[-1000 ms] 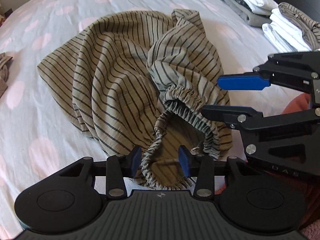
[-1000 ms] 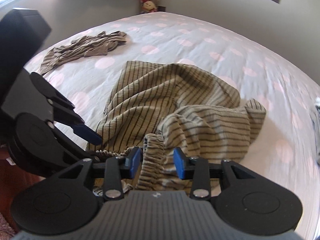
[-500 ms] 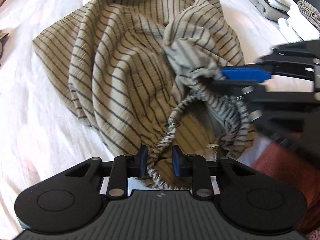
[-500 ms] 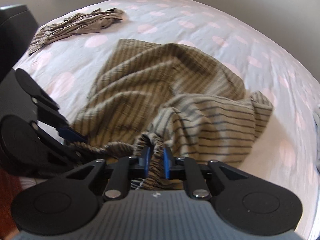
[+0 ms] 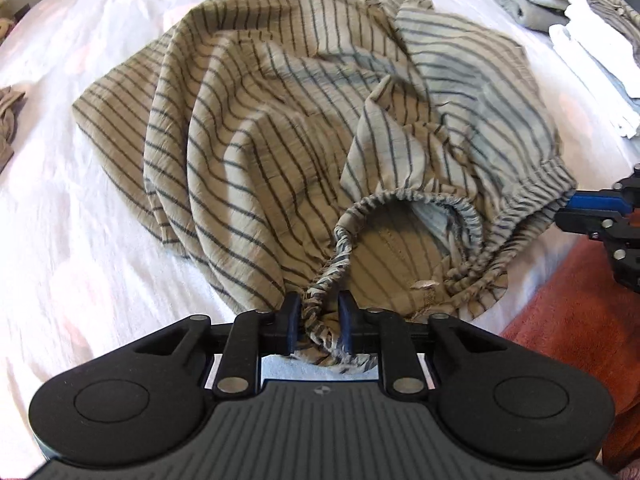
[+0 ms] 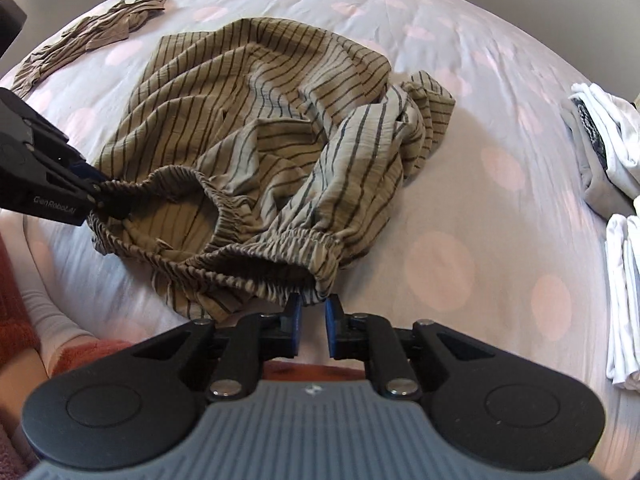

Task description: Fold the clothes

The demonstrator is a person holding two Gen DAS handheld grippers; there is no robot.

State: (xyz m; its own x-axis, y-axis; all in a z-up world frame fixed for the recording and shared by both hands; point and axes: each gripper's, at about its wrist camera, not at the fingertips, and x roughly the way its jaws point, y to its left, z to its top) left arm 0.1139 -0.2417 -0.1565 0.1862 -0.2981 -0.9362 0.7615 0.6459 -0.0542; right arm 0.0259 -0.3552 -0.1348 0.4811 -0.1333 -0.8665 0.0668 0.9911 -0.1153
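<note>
Olive striped trousers [image 5: 280, 128] with an elastic waistband lie crumpled on the bed; they also show in the right wrist view [image 6: 260, 120]. My left gripper [image 5: 319, 322] is shut on the left end of the waistband [image 5: 340, 248]. My right gripper [image 6: 312, 320] is shut on the waistband's right end [image 6: 288, 248]. The waistband is pulled out between the two grippers, its opening facing me. The right gripper shows at the right edge of the left wrist view [image 5: 592, 210], and the left gripper at the left of the right wrist view [image 6: 92, 196].
The bed [image 6: 460, 208] has a pale sheet with pink dots. Folded white and grey clothes [image 6: 608, 148] are stacked at the right, also seen in the left wrist view [image 5: 560, 4]. Another crumpled striped garment [image 6: 92, 36] lies at the far left. A red rug [image 5: 568, 320] lies beside the bed.
Both grippers closed on the waistband, then drew apart. The waistband now stretches wide between them and the trousers have spread out somewhat.
</note>
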